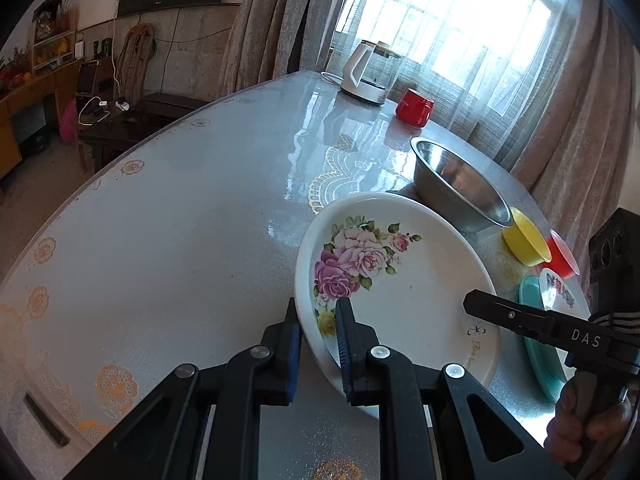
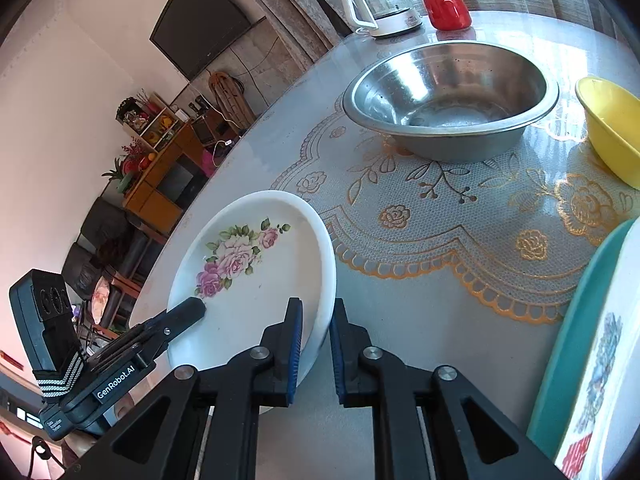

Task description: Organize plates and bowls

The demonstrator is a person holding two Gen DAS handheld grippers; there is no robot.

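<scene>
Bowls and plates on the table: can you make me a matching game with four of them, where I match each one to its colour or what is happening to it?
Things:
1. flowered plate
2. metal bowl
3. small bowl
4. mug

Descriptions:
A. red, beside the kettle
B. yellow
C. shiny silver and empty
D. white, pinched at its rim by the left gripper and the right gripper

Pairs: 1-D, 2-C, 3-B, 4-A
</scene>
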